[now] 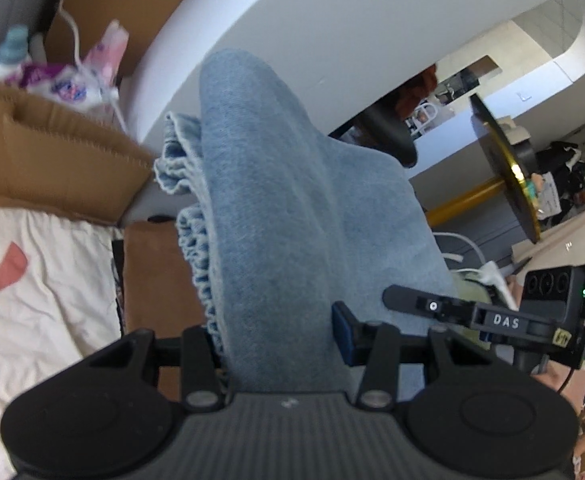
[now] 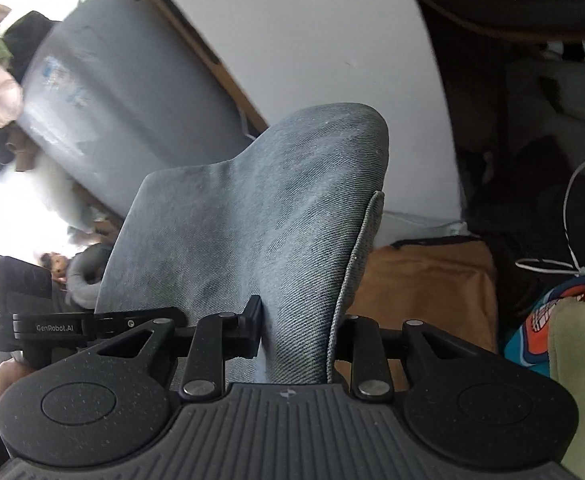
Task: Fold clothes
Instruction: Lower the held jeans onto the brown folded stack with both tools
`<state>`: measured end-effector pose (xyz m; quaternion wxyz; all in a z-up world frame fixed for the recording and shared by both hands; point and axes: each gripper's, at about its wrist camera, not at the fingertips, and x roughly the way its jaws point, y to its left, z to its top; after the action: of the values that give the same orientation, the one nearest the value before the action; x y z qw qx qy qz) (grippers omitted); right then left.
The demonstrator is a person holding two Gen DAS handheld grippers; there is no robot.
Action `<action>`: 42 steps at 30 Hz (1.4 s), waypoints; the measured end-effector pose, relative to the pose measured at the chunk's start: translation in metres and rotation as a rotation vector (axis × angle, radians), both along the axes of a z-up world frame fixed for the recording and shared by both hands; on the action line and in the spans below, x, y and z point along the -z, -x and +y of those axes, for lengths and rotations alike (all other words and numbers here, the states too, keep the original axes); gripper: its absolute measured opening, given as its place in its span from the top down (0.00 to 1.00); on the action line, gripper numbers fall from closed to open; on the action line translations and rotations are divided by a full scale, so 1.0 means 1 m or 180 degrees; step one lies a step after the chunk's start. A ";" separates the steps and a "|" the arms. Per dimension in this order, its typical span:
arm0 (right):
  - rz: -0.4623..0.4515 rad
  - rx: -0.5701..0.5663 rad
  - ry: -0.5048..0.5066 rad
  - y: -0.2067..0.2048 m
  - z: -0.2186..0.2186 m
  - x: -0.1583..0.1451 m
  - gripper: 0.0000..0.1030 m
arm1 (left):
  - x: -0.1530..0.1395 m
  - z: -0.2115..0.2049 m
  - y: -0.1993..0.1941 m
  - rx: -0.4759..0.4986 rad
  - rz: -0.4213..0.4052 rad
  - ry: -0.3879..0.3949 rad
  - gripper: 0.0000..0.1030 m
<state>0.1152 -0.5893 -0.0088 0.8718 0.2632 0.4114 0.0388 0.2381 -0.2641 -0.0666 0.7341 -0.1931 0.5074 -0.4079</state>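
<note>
Fingers of the left gripper [image 1: 280, 344] are clamped on a light blue denim garment [image 1: 276, 208], which rises between them and fills the middle of the left wrist view; its gathered, elastic-looking edge [image 1: 196, 264] hangs on the left side. Below and to the left lie a cream sheet with a red patch [image 1: 32, 280] and a cardboard box [image 1: 52, 160], so the cloth is held up in the air, clear of them. The right gripper [image 1: 492, 320] shows at the right of this view, close by. Right wrist view: the right gripper [image 2: 296, 340] is likewise closed on the denim garment [image 2: 260, 216], a doubled layer with a seamed edge [image 2: 360, 264] on its right side; a white wall [image 2: 312, 40] and brown cardboard [image 2: 424, 280] sit behind. Judgement: the step in hand is a two-point lift, the garment carried between both grippers. Whether this precedes spreading it flat or follows a fold cannot be settled here. Whichever it is, both grips should hold evenly and the cloth stay taut.
</note>
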 end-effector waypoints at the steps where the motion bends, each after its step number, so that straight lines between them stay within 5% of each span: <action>1: 0.0028 0.0015 0.0014 -0.002 -0.004 0.012 0.73 | 0.012 -0.004 -0.002 0.0005 0.0019 -0.0006 0.54; 11: 0.0211 0.0180 0.0207 -0.025 -0.033 0.105 0.73 | 0.115 -0.037 -0.023 0.0028 0.0276 0.0066 0.54; 20: 0.0279 0.0243 0.0394 -0.032 -0.048 0.171 0.70 | 0.169 -0.057 -0.031 0.0190 0.0245 0.0118 0.55; 34: 0.0346 0.0352 0.0640 -0.037 -0.048 0.212 0.64 | 0.223 -0.064 -0.037 0.0178 0.0241 0.0391 0.56; 42: 0.0168 0.0523 0.0707 -0.031 -0.041 0.195 0.64 | 0.211 -0.062 -0.037 0.0131 0.0141 0.0454 0.56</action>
<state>0.1466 -0.6304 -0.2042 0.8846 0.1988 0.4131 -0.0855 0.2756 -0.3264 -0.2774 0.6985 -0.2435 0.4970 -0.4537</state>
